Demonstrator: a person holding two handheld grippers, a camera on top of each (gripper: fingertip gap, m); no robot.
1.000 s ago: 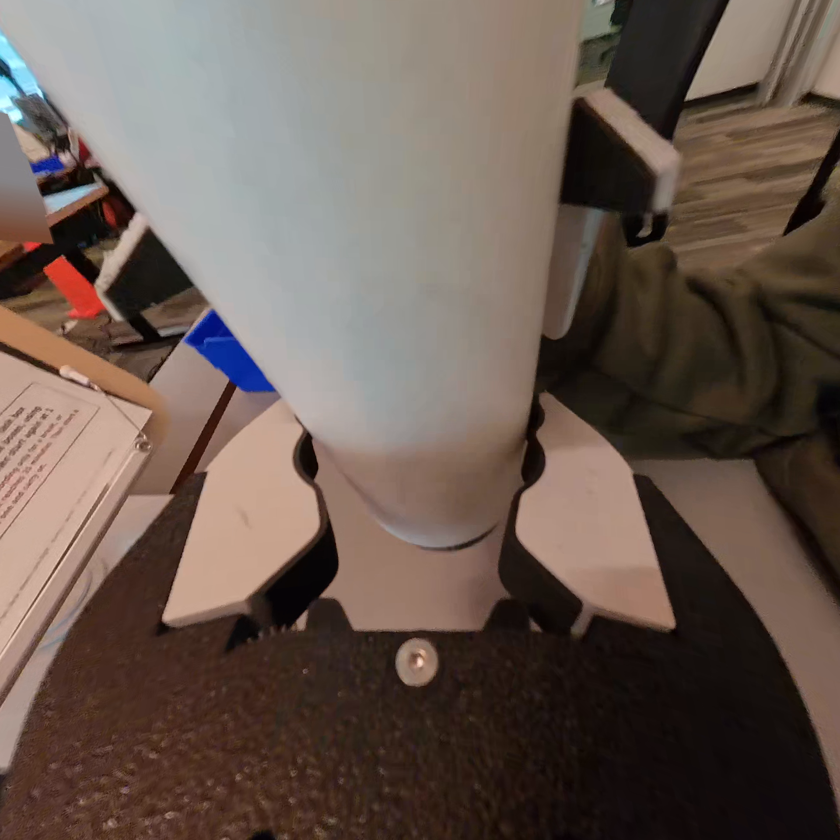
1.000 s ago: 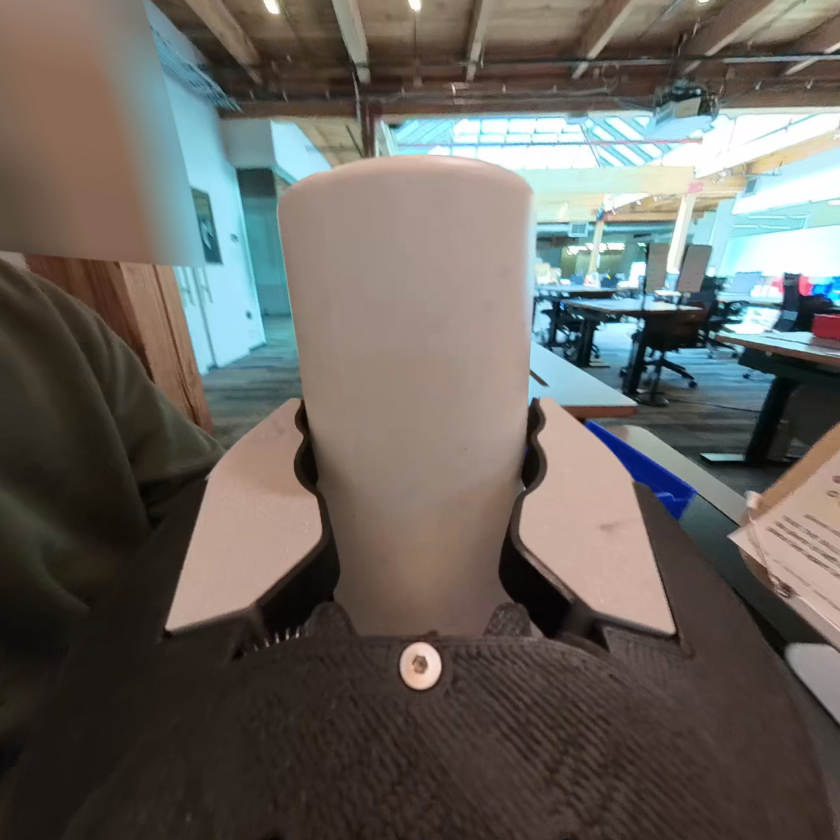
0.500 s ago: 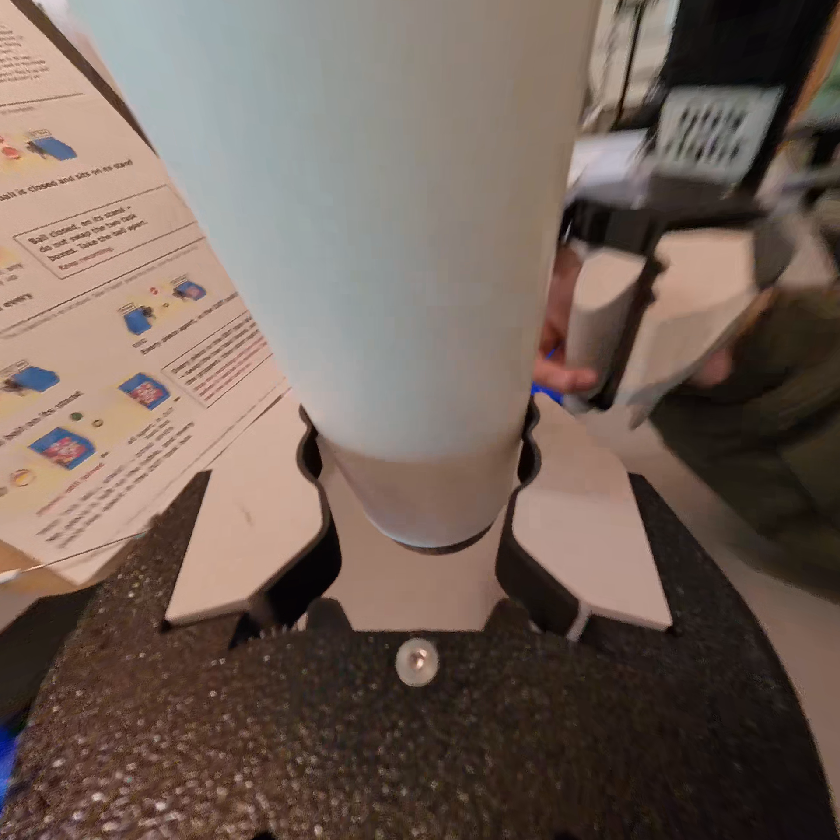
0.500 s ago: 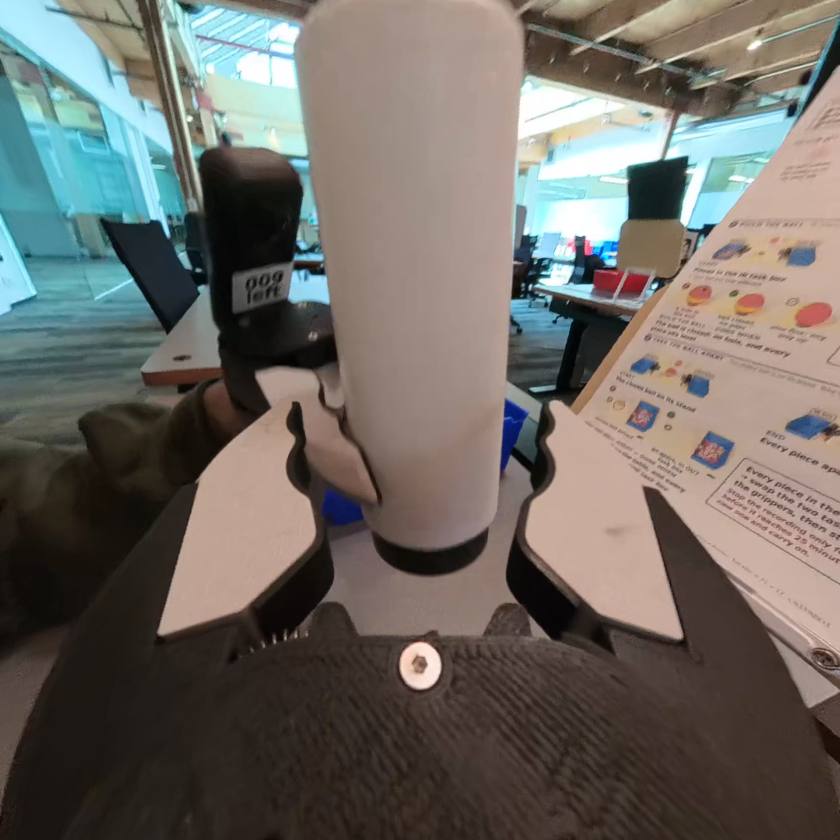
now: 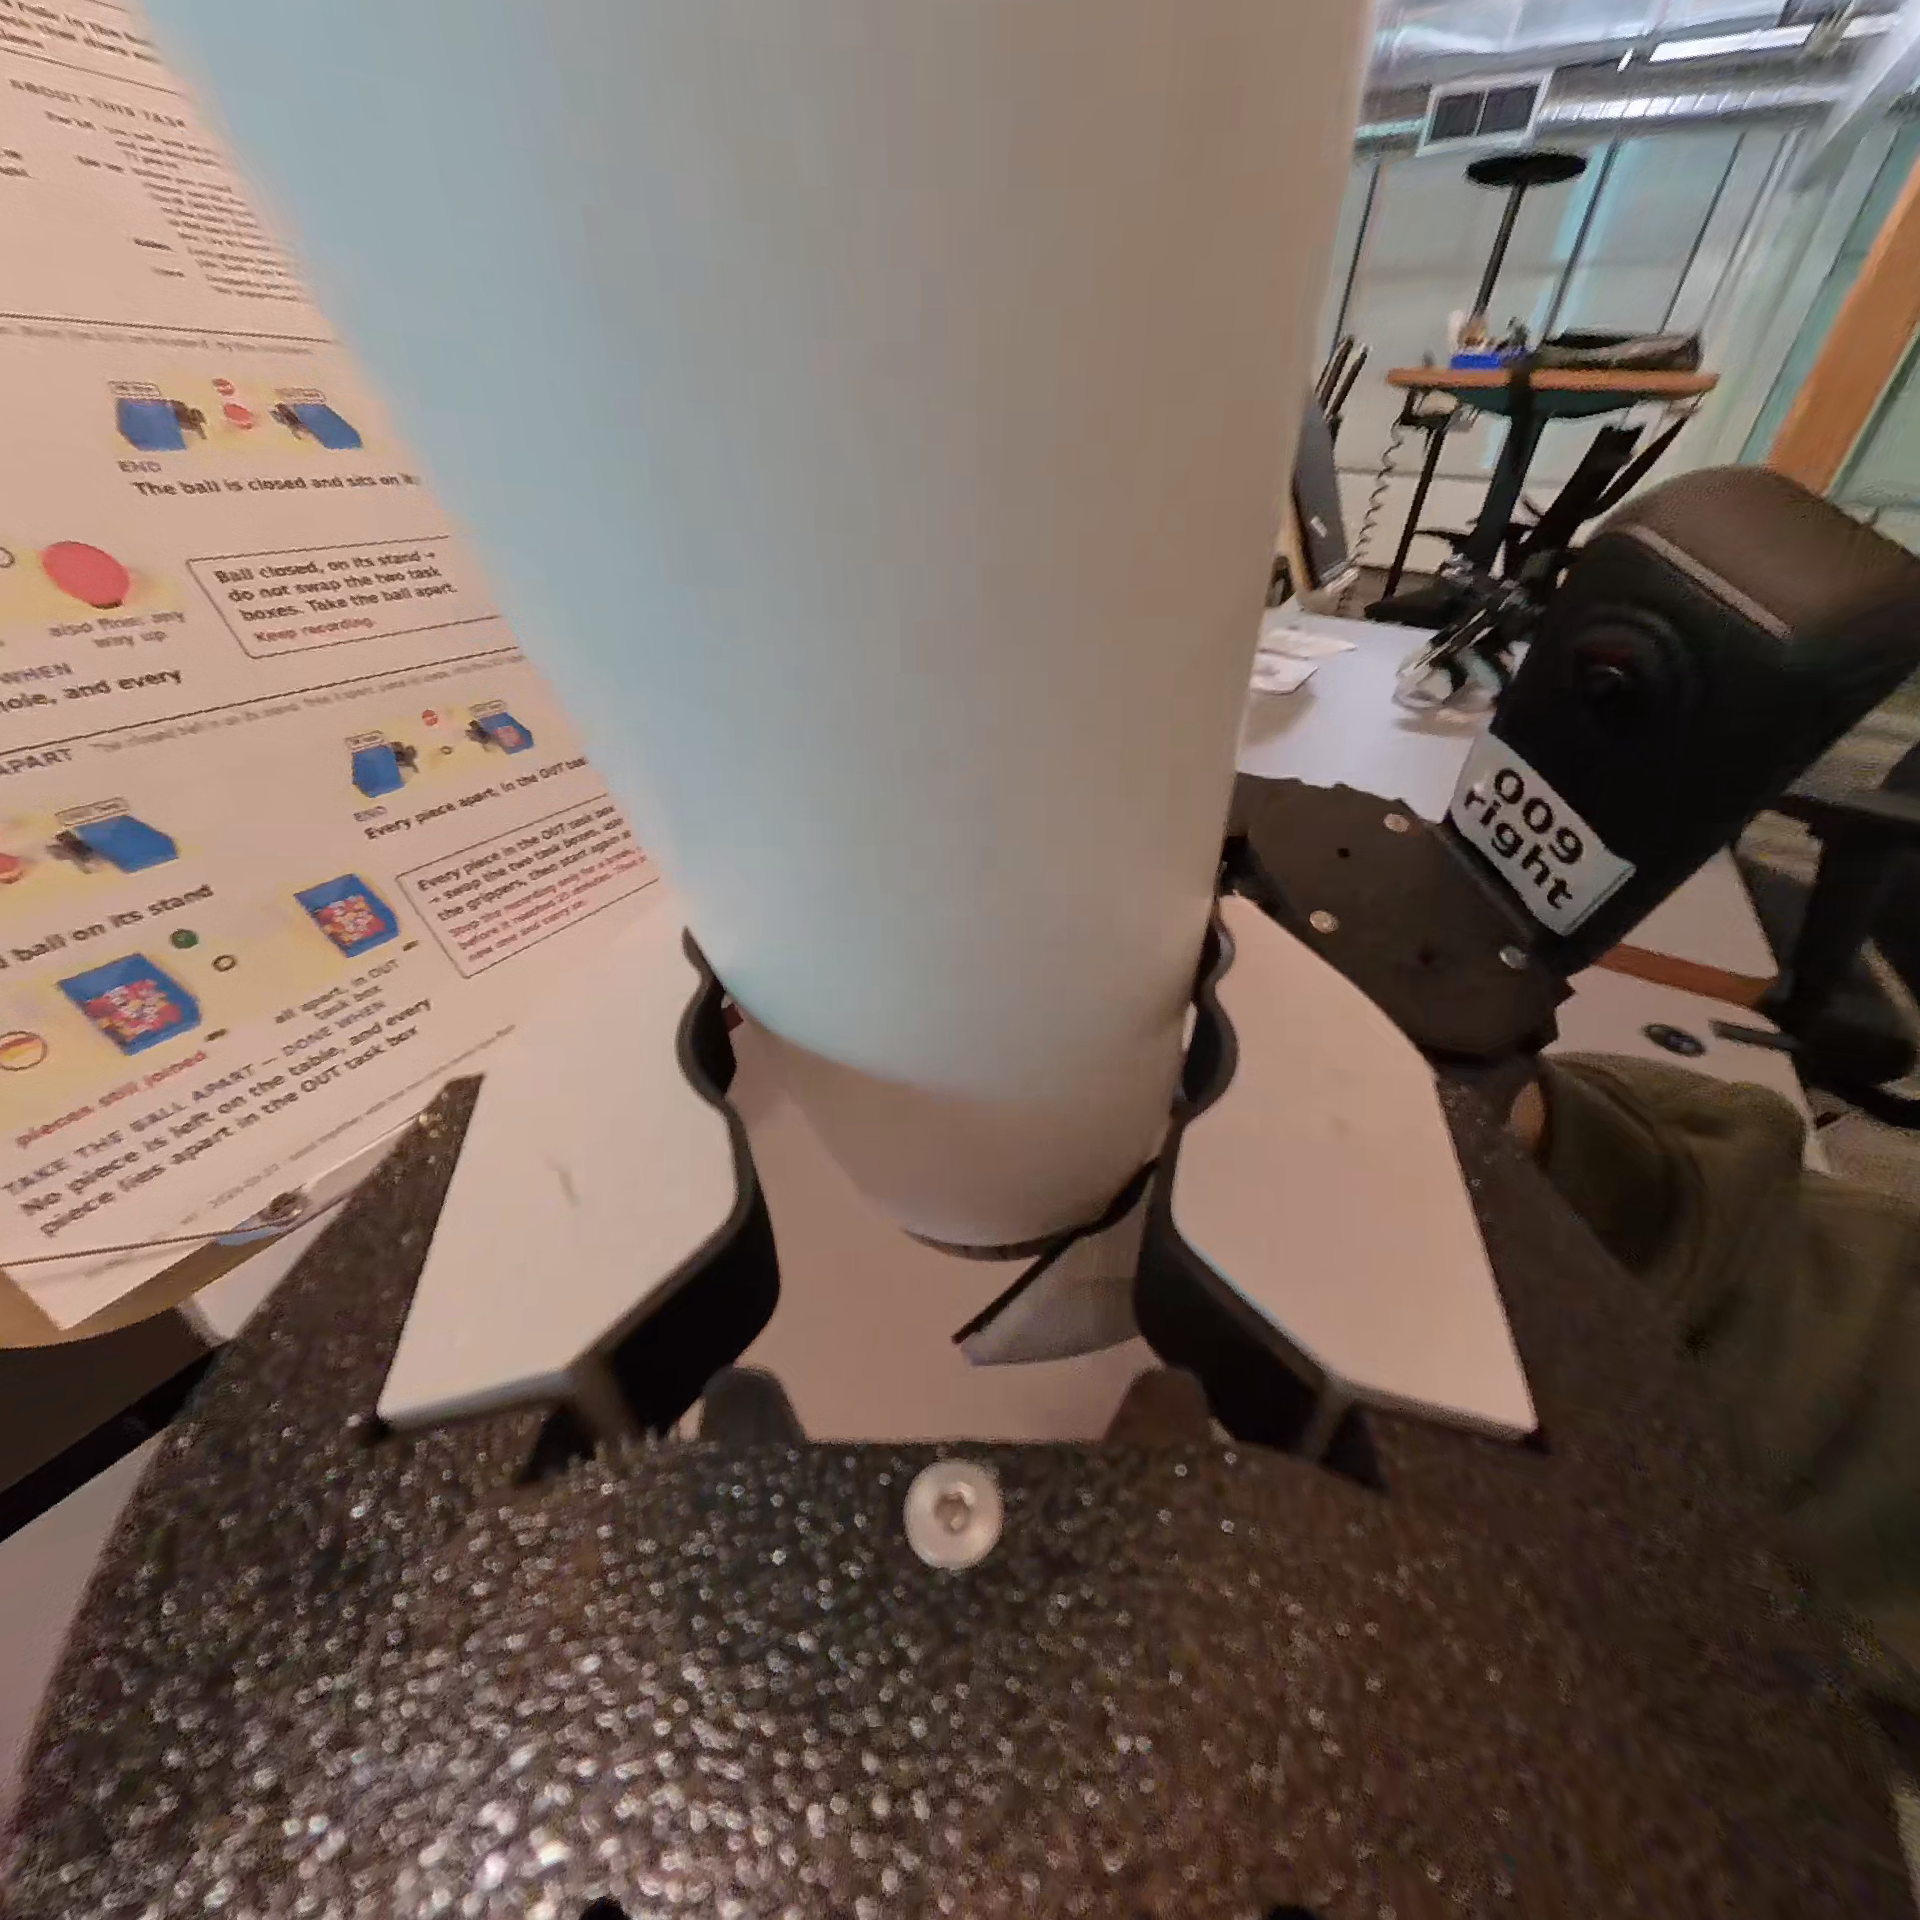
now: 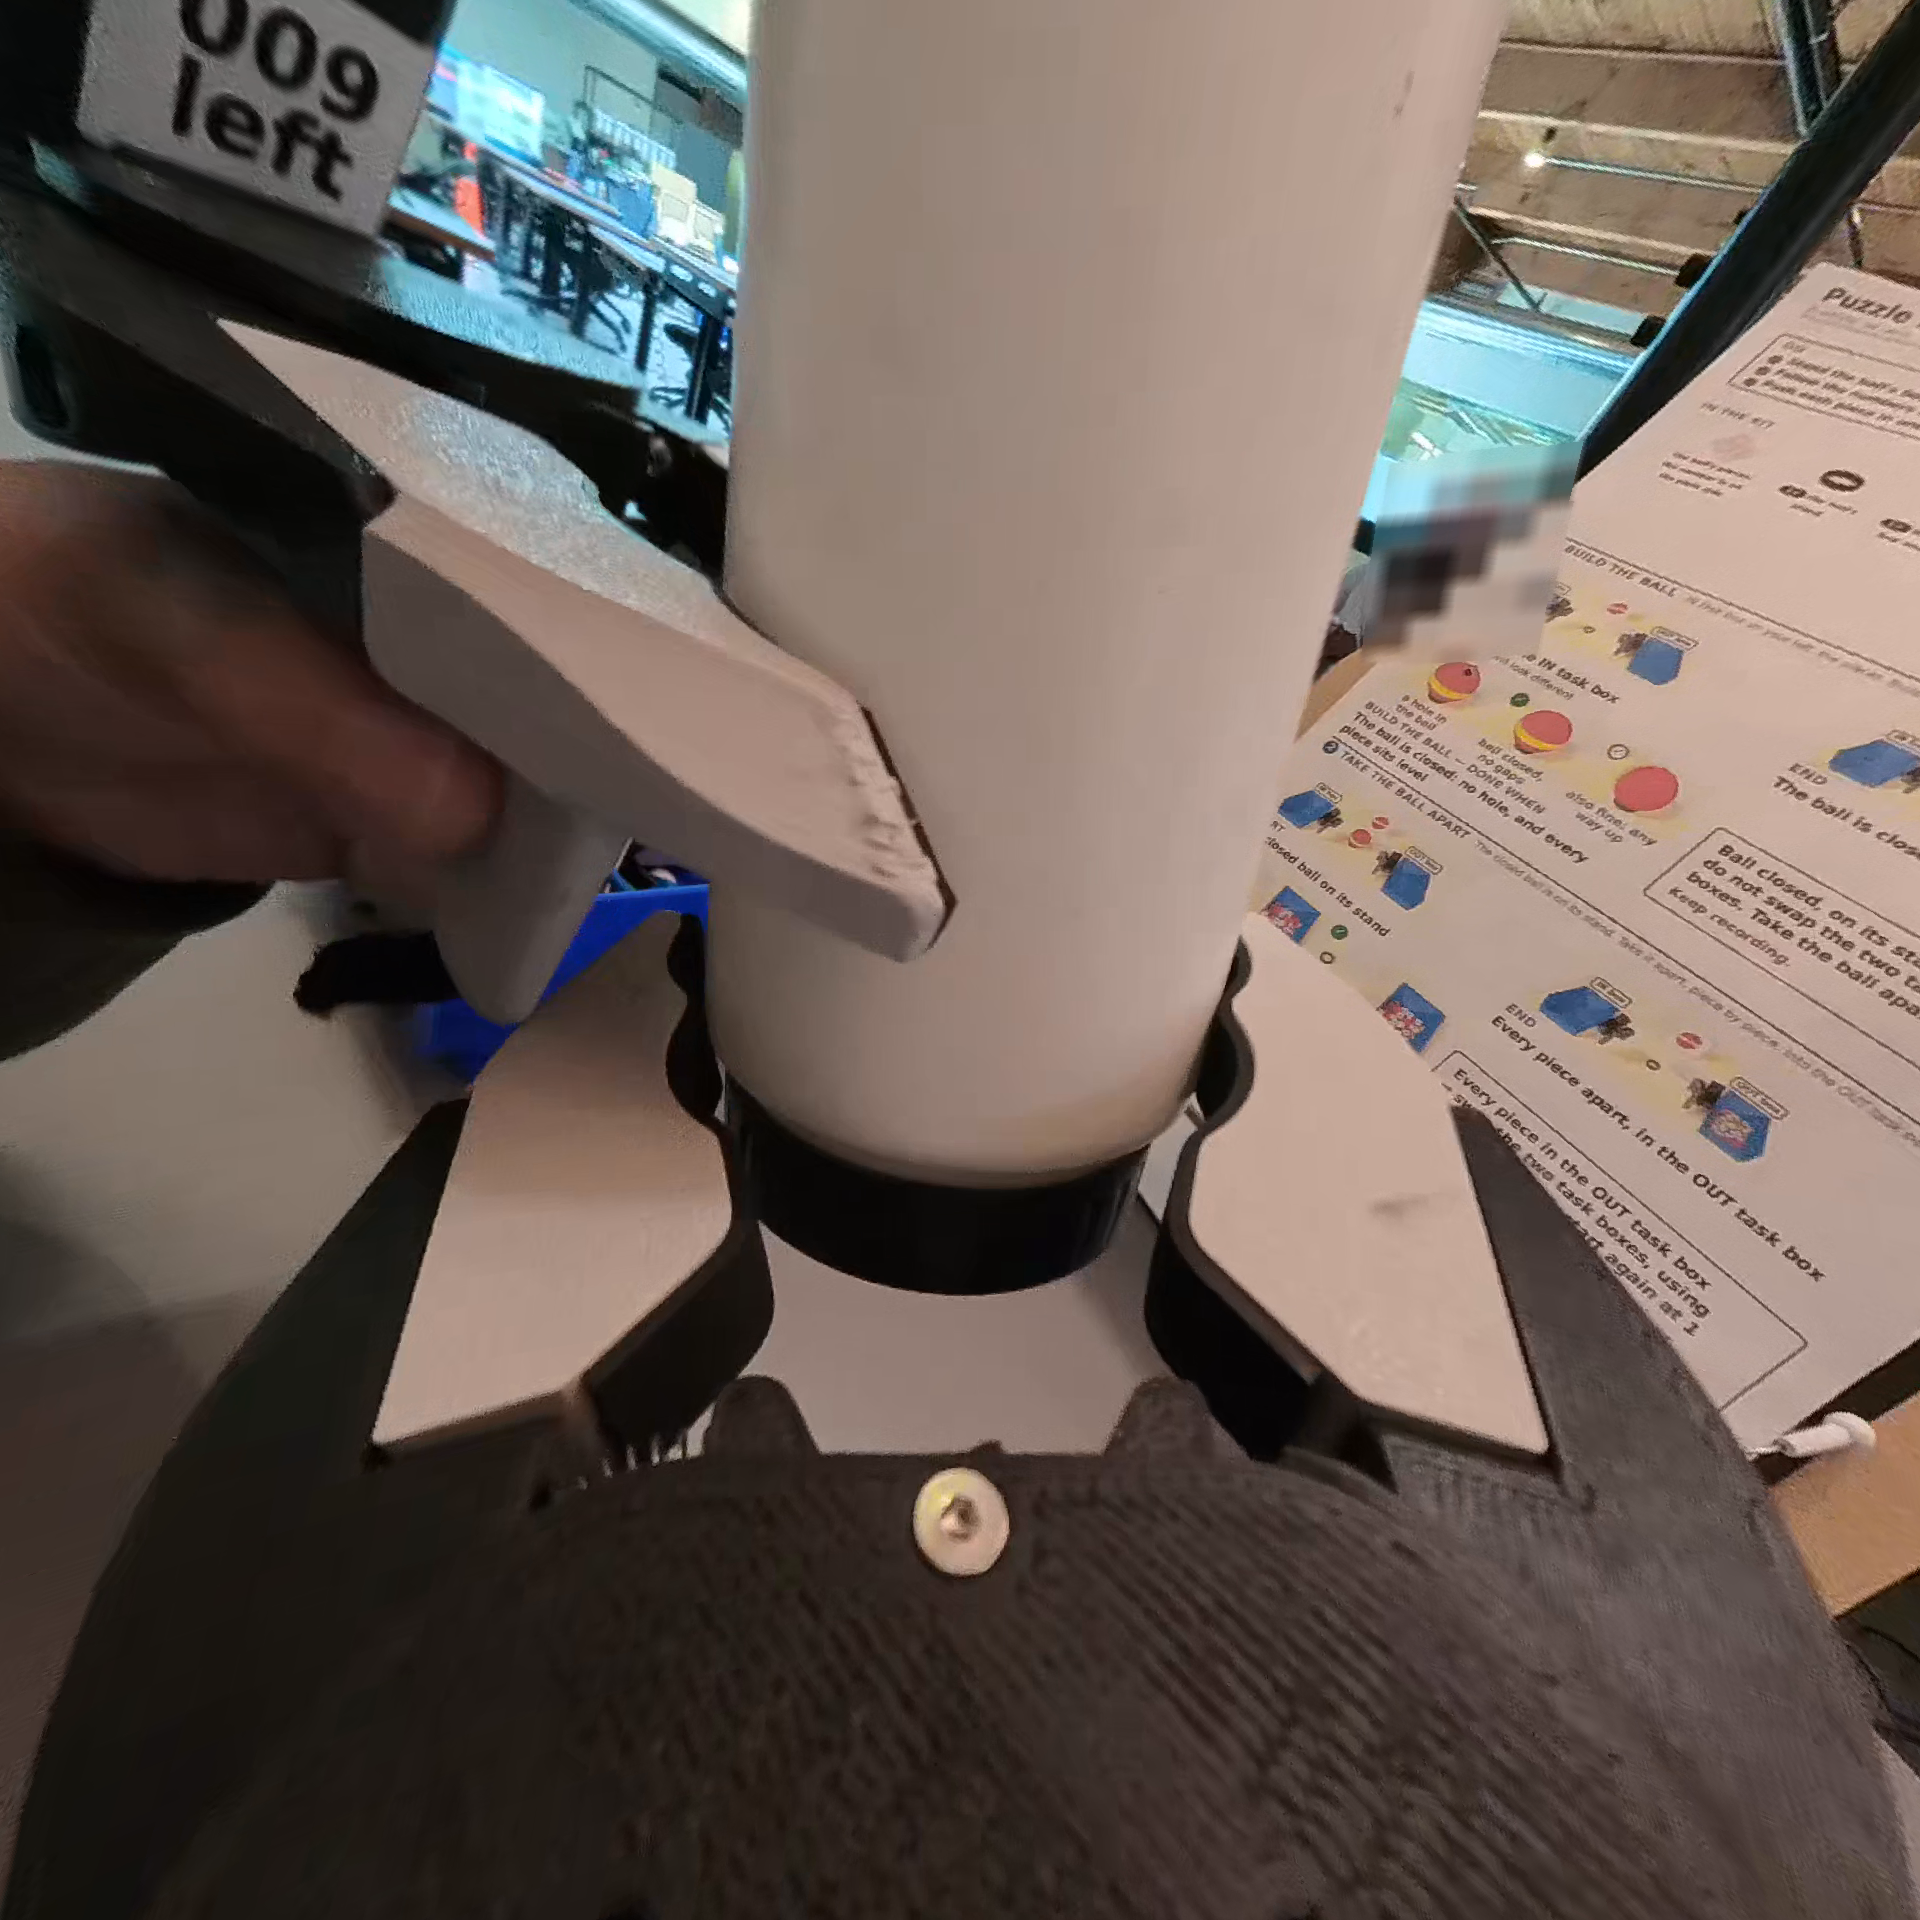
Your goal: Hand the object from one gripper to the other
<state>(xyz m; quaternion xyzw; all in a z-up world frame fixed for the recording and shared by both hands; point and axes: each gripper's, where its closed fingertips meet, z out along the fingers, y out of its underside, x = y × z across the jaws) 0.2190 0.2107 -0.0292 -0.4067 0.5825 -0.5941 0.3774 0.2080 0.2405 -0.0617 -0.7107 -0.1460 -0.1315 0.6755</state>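
Observation:
A white bottle (image 5: 831, 520) with a black cap (image 6: 935, 1226) is held in the air. My left gripper (image 5: 956, 1049) is shut on it near its base end. In the right wrist view, the left gripper's pale finger (image 6: 644, 707) presses the bottle's (image 6: 1039, 520) side. My right gripper (image 6: 956, 1039) is open. Its fingers flank the bottle just above the cap with hardly any gap. In the left wrist view, the right gripper's black body (image 5: 1621, 748) is at the right, and one of its fingertips (image 5: 1049, 1309) pokes out under the bottle's base.
A printed instruction sheet (image 5: 208, 727) stands close on the left of the left wrist view, and it shows on the right of the right wrist view (image 6: 1662, 883). A blue bin (image 6: 582, 935) lies on the grey table (image 6: 156, 1143). A hand (image 6: 208, 707) and an olive sleeve (image 5: 1714, 1195) are close by. Left and right tips are no more than a few centimetres apart.
A second ago both grippers held the bottle. The right gripper then opened and drew back. It has now moved in again, so its open fingers sit around the cap end.

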